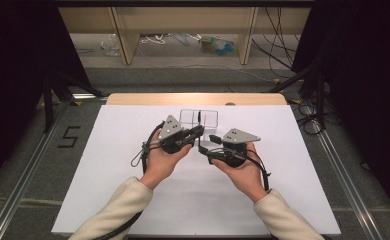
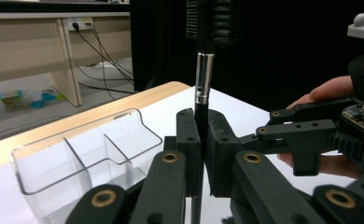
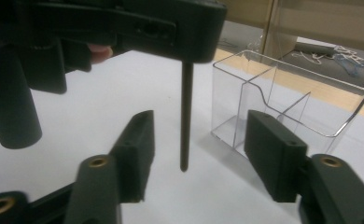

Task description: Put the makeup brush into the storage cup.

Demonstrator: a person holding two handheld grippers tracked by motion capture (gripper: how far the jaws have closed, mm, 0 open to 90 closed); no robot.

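Observation:
My left gripper [image 1: 199, 131] [image 2: 203, 128] is shut on a thin black brush [image 2: 204, 79] and holds it upright. A silver ferrule and dark bristles rise above the pads. The handle [image 3: 186, 116] hangs down below the left gripper [image 3: 171, 28], its pointed tip a little above the white table. My right gripper [image 1: 205, 146] [image 3: 199, 135] is open, with the handle's lower end between its jaws and touching neither pad. A clear plastic box [image 1: 199, 118] [image 2: 87, 154] [image 3: 283, 102] with dividers stands just beyond both grippers.
A white sheet [image 1: 133, 200] covers the table, with a wooden edge [image 1: 193, 98] at the far side. Beyond it are a shelf unit's wooden legs [image 1: 125, 40], loose cables and small items on the floor. Dark curtains flank both sides.

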